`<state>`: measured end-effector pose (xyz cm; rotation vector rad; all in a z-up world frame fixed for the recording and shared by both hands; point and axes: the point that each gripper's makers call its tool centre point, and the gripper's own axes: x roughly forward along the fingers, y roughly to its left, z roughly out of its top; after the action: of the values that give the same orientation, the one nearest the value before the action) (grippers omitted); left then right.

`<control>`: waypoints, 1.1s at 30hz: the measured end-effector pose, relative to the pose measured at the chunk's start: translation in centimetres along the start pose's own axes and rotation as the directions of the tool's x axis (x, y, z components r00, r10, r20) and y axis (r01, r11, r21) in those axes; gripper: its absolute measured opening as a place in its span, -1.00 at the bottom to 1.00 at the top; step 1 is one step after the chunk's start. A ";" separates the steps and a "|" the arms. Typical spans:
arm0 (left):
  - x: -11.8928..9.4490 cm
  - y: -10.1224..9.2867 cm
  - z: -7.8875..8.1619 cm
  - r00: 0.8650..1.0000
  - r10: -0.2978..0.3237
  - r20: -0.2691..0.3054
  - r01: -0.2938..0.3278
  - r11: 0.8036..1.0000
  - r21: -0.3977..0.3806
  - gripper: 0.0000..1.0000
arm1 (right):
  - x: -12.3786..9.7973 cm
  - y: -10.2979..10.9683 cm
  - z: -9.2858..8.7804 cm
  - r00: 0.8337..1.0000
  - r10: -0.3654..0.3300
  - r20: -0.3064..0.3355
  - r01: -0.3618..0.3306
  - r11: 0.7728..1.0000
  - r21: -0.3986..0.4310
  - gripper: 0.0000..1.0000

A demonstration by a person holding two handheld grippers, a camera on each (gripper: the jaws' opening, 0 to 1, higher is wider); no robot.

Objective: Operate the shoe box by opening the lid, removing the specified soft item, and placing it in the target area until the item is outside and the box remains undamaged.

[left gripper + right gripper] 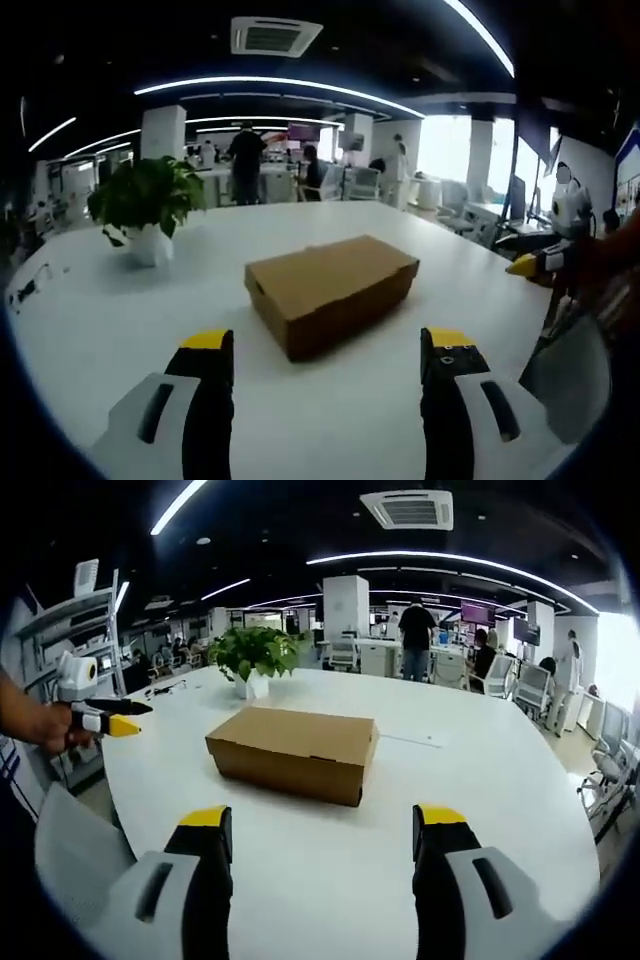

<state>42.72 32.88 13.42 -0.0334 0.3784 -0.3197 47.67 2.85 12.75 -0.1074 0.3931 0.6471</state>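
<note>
Shoe box lengthwise away, rightward

- Left gripper: two black jaws tipped with yellow pads, each rising from a pale grey housing with a dark oblong slot.
- Right gripper: the same build, with black jaws, yellow tips and slotted grey housings.
- At nine o'clock in the right gripper view, a hand grips the other tool, which is white-bodied with a yellow-and-black tip.
</note>
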 end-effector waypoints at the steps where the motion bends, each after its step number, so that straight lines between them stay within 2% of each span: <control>1: 0.3 0.2 0.1 1.000 0.003 0.000 -0.003 1.000 0.000 0.55 | 0.4 0.0 0.0 1.000 0.006 -0.004 -0.006 1.000 -0.005 0.38; 6: 2.4 1.1 0.9 1.000 0.008 -0.001 -0.008 1.000 0.003 0.55 | 3.0 -0.4 0.6 0.999 0.033 -0.015 -0.034 0.999 -0.026 0.38; 13: 5.5 1.6 0.8 1.000 0.006 -0.026 -0.006 1.000 0.014 0.56 | 6.7 -1.9 0.8 0.997 0.062 -0.042 -0.065 0.996 -0.068 0.37; 22: 9.2 2.3 -0.2 0.997 -0.004 -0.071 0.005 1.000 0.016 0.57 | 10.6 -3.8 1.1 0.993 0.091 -0.073 -0.098 0.990 -0.103 0.36; 33: 13.0 2.9 -1.5 0.994 -0.017 -0.112 0.018 1.000 0.008 0.56 | 15.3 -4.2 -0.1 0.982 0.144 -0.126 -0.161 0.977 -0.141 0.34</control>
<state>54.48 31.60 7.13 -0.0095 0.4883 -0.3411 61.26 8.17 6.58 -0.2612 0.4665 0.8251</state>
